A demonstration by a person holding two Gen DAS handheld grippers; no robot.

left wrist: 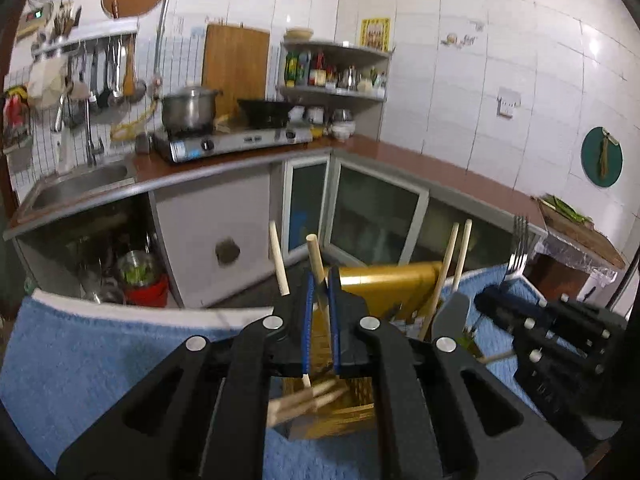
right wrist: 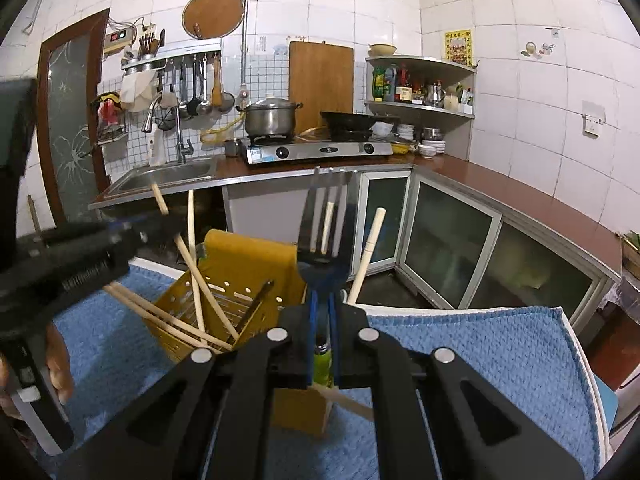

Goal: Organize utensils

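Note:
My left gripper (left wrist: 320, 284) is shut on a wooden chopstick (left wrist: 316, 260) that points up and away, above the yellow utensil holder (left wrist: 380, 280). My right gripper (right wrist: 322, 300) is shut on a metal fork (right wrist: 326, 220) with a green handle, tines up. The yellow perforated holder (right wrist: 224, 280) lies tilted on the blue towel (right wrist: 480, 352) with several chopsticks (right wrist: 200, 292) in it. The right gripper (left wrist: 496, 296) with its fork (left wrist: 518, 244) shows at the right of the left wrist view. The left gripper (right wrist: 152, 228) shows at the left of the right wrist view.
A kitchen counter (right wrist: 500, 188) runs behind, with a sink (right wrist: 168, 174), a gas stove (right wrist: 316, 150), a pot (right wrist: 272, 116) and a wok (right wrist: 348, 120). Glass-door cabinets (right wrist: 448, 240) stand below. More chopsticks (left wrist: 452, 272) lean out of the holder.

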